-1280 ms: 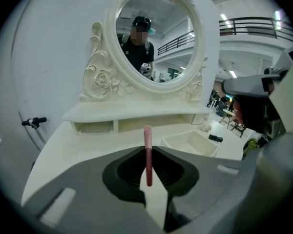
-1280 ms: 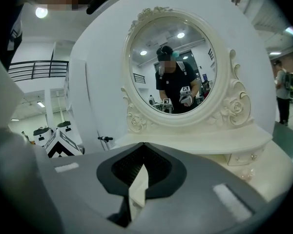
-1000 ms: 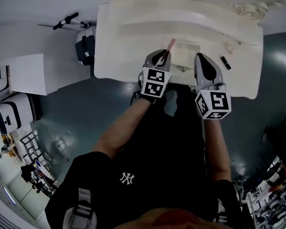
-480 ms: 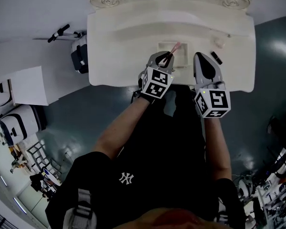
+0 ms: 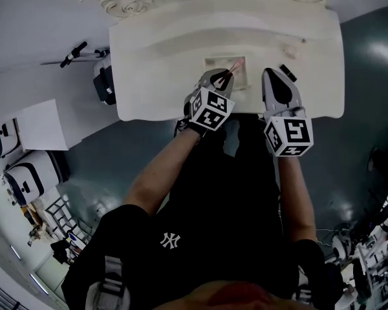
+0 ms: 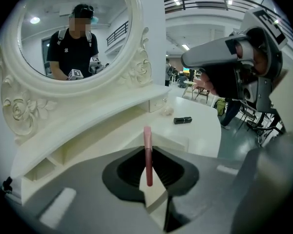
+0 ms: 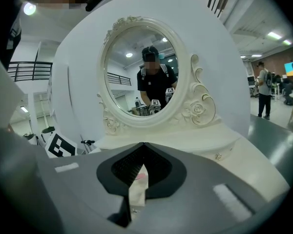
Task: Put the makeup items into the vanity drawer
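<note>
Readable writing: I find one item only, a white "NY" monogram on the person's black shirt. The marker cubes carry black-and-white square patterns, no letters.

Left hand-held gripper: jaws pinched on a slim pink makeup tube, gripped at its near end. It sits at the near edge of the open drawer.

Right hand-held gripper: jaws pressed together, and I see nothing between them. It sits just right of the drawer, over the desk.

Pink makeup tube: the long axis runs on from the line of the left jaws. The free end points away from the person and slightly right, over the drawer's open cavity.

Black makeup stick: lying on the desk right of the drawer, just beyond the right hand-held gripper's tip.

Small pale item: on the desk right of the drawer, farther back; too small to identify.
</note>
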Demonstrator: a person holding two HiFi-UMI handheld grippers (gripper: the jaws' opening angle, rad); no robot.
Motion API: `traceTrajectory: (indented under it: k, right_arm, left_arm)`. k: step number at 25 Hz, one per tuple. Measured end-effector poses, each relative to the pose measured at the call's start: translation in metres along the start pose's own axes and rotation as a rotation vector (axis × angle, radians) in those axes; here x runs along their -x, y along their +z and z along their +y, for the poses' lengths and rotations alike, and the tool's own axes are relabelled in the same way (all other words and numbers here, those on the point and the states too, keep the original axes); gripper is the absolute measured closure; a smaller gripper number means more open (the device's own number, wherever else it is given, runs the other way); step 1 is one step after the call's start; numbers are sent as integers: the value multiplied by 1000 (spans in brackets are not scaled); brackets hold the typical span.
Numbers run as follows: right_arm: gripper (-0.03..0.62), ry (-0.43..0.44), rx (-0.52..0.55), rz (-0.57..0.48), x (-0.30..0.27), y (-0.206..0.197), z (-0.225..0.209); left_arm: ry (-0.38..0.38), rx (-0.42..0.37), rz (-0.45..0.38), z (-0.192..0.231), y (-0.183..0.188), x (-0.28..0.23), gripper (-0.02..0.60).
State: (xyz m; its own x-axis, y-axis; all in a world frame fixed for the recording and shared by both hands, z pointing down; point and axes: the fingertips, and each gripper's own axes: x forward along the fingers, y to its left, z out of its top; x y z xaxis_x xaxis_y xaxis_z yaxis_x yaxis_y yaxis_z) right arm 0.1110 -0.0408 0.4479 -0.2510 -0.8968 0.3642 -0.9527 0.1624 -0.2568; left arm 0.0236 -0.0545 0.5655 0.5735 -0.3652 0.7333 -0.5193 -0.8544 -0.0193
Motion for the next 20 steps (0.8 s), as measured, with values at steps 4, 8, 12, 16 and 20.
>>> traceTrajectory:
  k: [4,8,12,16,20]
  right_arm:
    - [569,-7,-5,5,-2,-1,-5]
    - [569,-16,-8,11,-2,-3,-9]
    - [569,-28,-14,12,-1,-4,-15]
    - [569,-46,-11,10,5,-2,-24]
    - [568,-68,-6,9,14,-2,-35]
  left_arm:
    - [-4,-2,14,1,-1,-4,520]
    - [-5,-2,9,1,1,-3,518]
    - [15,10,-20,6,9,4,520]
    - [19,19,-77,3,30,10,555]
    - [4,22,-123,-7,50,10,578]
